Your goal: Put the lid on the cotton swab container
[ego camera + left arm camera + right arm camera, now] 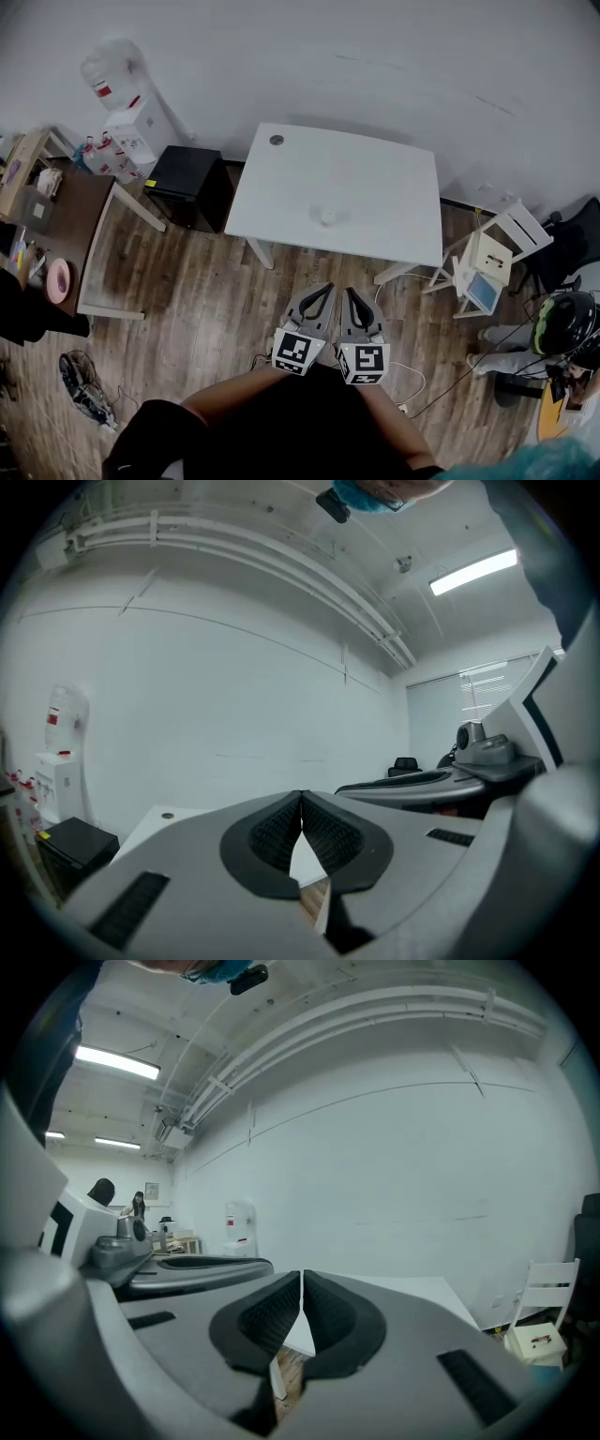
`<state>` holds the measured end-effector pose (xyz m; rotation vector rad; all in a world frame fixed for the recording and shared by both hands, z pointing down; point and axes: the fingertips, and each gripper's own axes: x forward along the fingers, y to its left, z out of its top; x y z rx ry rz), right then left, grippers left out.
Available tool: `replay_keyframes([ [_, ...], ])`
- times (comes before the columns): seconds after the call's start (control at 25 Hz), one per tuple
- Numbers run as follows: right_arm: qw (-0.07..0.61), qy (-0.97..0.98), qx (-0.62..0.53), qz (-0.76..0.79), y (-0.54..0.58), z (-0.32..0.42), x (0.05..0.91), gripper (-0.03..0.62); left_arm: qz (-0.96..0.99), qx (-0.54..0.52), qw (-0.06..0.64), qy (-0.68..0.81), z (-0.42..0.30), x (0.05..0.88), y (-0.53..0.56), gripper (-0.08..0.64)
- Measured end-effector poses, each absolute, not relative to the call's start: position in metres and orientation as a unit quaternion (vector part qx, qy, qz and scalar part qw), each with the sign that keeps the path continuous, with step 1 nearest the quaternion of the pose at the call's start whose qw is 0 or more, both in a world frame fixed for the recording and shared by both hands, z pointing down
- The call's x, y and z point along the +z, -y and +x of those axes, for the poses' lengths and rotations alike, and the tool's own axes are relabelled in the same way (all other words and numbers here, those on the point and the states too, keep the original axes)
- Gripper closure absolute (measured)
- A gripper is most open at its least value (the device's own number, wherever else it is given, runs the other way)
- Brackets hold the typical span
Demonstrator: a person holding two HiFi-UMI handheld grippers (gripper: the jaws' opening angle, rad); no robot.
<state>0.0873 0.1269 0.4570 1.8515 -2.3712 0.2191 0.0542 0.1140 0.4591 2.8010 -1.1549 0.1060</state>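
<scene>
A small pale object (328, 217), probably the cotton swab container, sits near the middle of the white table (375, 178); it is too small to tell whether its lid is on. My left gripper (324, 290) and right gripper (351, 293) are held side by side over the wooden floor, well short of the table's near edge. Both are shut with nothing between the jaws. In the left gripper view the pads (281, 832) meet with only table and floor behind them. The right gripper view shows its pads (323, 1312) closed the same way.
A black cabinet (190, 185) and a water dispenser (131, 117) stand left of the table. A brown desk (56, 225) with clutter is at the far left. A white chair (487, 258) stands at the table's right. Cables (412, 380) lie on the floor.
</scene>
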Motion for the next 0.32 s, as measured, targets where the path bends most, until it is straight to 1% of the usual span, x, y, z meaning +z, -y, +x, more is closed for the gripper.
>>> replay_keyframes([
  [0.32, 0.055, 0.787, 0.078, 0.609, -0.140, 0.127, 0.458, 0.557, 0.920, 0.040, 0.054, 0.385, 0.091, 0.461, -0.126, 0.546],
])
